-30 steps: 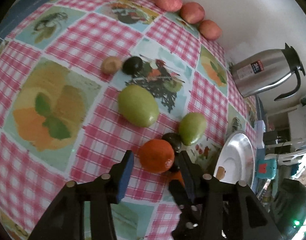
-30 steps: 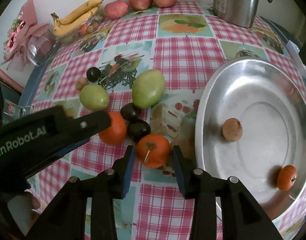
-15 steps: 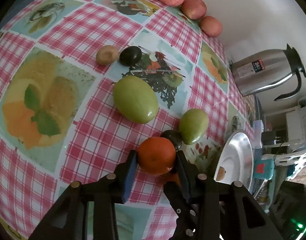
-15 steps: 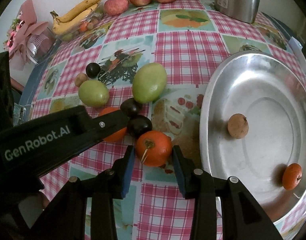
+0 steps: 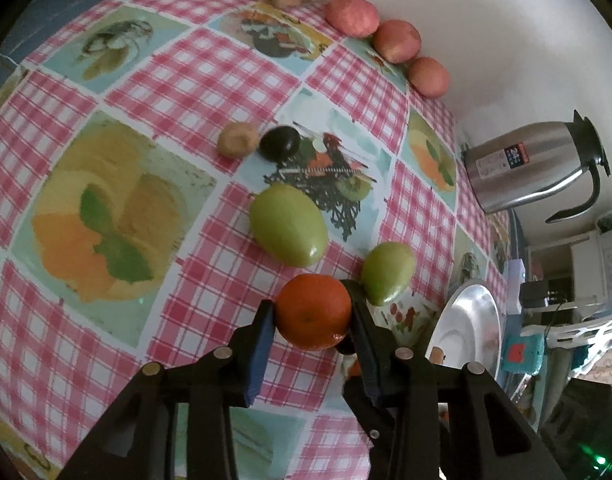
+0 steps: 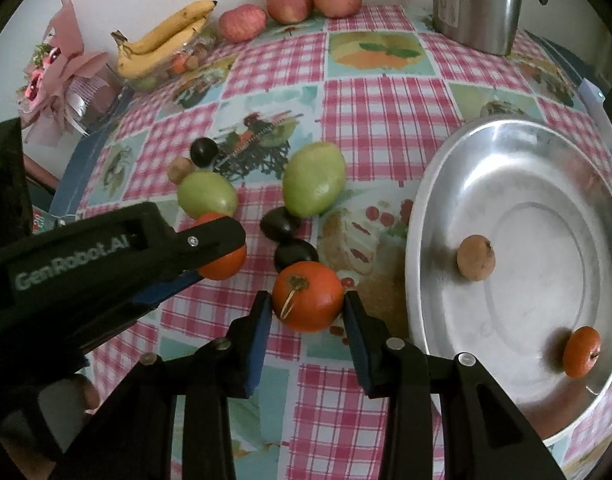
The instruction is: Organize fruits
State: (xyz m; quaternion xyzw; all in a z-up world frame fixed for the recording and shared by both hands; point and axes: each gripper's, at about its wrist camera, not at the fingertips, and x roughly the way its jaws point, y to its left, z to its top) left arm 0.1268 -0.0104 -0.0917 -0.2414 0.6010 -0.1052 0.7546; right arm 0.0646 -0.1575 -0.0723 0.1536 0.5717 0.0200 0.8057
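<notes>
left tongs (image 5: 311,316): closed on an orange (image 5: 313,311), both blue pads pressed to its sides; the fruit sits at the tips of the fingers.
right tongs (image 6: 307,304): closed on a second orange (image 6: 307,297), stem end facing up, gripped at the finger tips.
position of oranges: both near the middle of the tabletop (image 6: 385,128), the left one beside the right one with two dark plums (image 6: 290,240) between them.
contact with tabletop: cannot tell whether either orange is lifted clear of the cloth.
green fruits: large one (image 6: 313,179) just behind the plums; smaller one (image 6: 206,195) touching the left orange's far side.
far items: a brown fruit (image 6: 180,168) and a dark plum (image 6: 204,151), side by side.
metal tray (image 6: 433,216): at the right edge of the tabletop, holding a brown fruit (image 6: 475,257) and a small orange (image 6: 581,351), well apart.
back edge: three apples (image 6: 290,2), bananas (image 6: 162,38), steel jug (image 6: 479,0).
</notes>
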